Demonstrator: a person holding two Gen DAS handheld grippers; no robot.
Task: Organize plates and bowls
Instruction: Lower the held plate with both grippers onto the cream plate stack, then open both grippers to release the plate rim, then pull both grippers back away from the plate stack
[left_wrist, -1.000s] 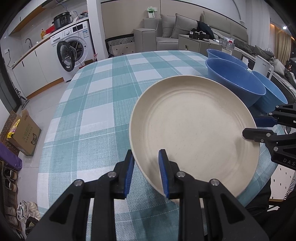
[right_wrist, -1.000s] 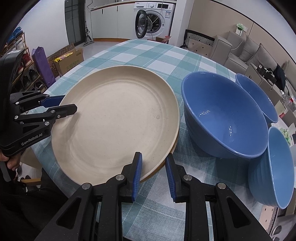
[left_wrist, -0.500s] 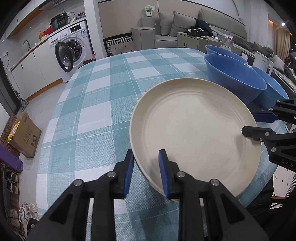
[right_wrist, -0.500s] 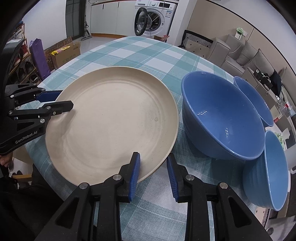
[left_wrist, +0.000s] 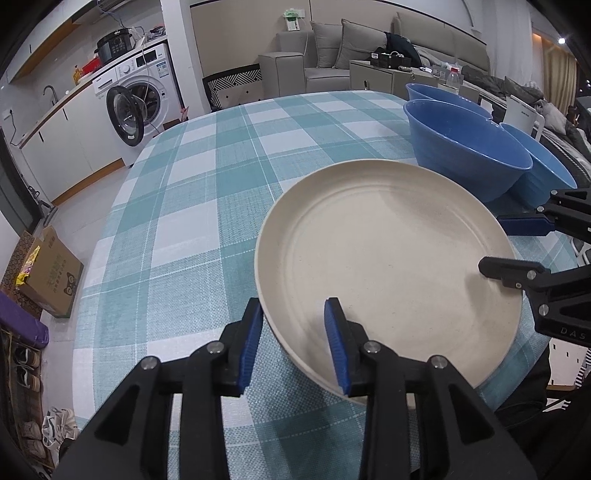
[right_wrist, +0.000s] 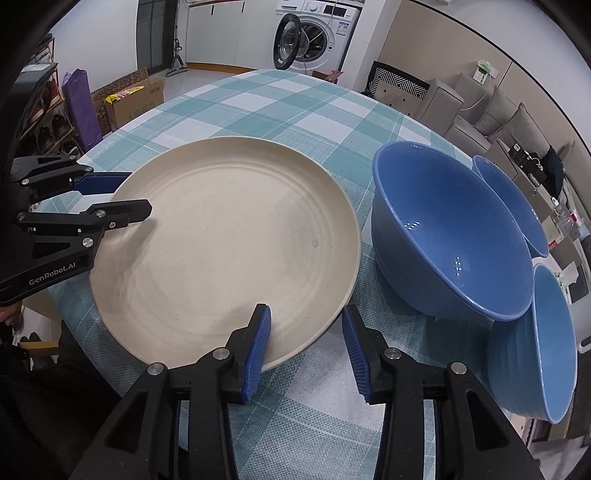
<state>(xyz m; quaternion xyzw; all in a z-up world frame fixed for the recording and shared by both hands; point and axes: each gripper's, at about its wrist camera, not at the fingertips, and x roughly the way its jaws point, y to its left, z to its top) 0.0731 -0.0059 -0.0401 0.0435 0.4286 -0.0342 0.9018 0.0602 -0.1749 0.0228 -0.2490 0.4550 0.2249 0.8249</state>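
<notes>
Where the checked teal-and-white cloth (left_wrist: 207, 206) covers the desk (right_wrist: 258, 99): cream plate (left_wrist: 388, 266) lying flat and face up, rim straddled at opposite sides by both grippers. Round, so without a long axis; open face upward.

Left gripper (left_wrist: 293, 341): jaws opening, near-left rim of the plate between the blue pads, outer pad just beside the rim, inner pad over the plate's well; a gap visible on both sides, grip released. Right gripper (right_wrist: 304, 345): jaws likewise opening, plate rim between them, left pad over the plate, right pad clear of the edge above the cloth; not clamped.

Beyond and to the right of the right gripper: large blue bowl (right_wrist: 443, 236), upright, just beside the plate; whether touching it cannot be told. Behind it, a second blue bowl (right_wrist: 517, 206), tilted. Nearer, at the right gripper's right: a third blue bowl (right_wrist: 543, 354), tipped steeply on its side, mouth toward the large bowl and leaning against it.

Room beyond the desk, far ahead of the left gripper: washing machine (left_wrist: 136, 99) with door open, white cabinets, grey sofa (left_wrist: 332, 55). Left of and below the left gripper, on the floor: cardboard box (left_wrist: 48, 273) and shoes.
</notes>
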